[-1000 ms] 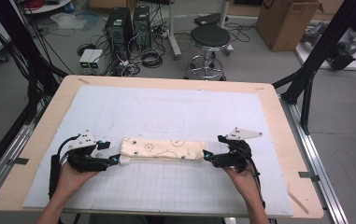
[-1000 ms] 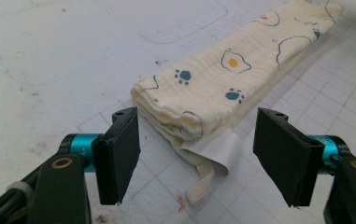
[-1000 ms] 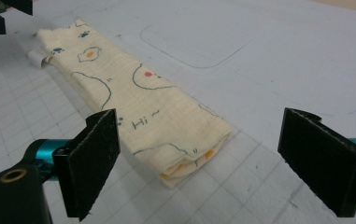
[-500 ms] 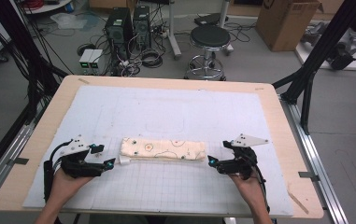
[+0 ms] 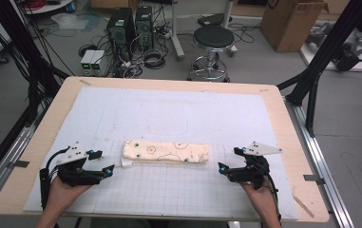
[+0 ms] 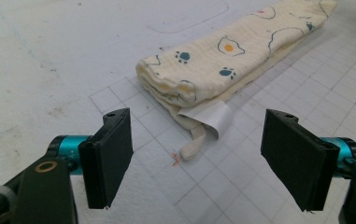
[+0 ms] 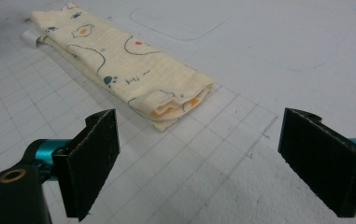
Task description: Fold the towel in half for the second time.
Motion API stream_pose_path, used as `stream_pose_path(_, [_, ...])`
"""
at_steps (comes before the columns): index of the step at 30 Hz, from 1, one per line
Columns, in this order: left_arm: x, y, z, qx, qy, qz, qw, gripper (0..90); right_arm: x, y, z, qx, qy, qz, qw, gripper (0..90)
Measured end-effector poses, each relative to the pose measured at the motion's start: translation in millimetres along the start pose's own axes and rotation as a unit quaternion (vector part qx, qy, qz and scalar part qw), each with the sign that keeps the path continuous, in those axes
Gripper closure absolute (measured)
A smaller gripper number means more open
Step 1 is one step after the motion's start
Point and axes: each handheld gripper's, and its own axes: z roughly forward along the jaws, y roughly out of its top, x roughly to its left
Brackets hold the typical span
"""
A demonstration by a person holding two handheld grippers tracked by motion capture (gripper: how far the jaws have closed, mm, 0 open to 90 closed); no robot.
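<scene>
No readable words, brands or numbers are showing in any view.

The folded cloth (image 6: 231, 56) is displaying only printed pictures: fried eggs and paw prints. Its white label (image 6: 210, 117) is showing blank, and the counter mat (image 5: 178, 185) is carrying just a plain unnumbered grid.

Ahead of the left gripper (image 5: 103, 161), bare gridded mat (image 5: 178, 190) lies open up to the white tag (image 6: 210, 116) at the near end of the folded cloth (image 5: 166, 151), the sole obstacle. Ahead of the right gripper (image 5: 228, 159), a clear strip separates its wide-apart jaws from the cloth's other end, and open mat spreads to either side.
</scene>
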Motion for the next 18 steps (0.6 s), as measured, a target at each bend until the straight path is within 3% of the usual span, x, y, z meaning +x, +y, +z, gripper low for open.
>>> stream_pose_path(18, [-7.5,-10.9,-17.7,-0.001,0.013,0.005,0.9999,25.4,1.7,-14.8,-22.7,-0.007,-0.017,0.005,0.9998,12.0])
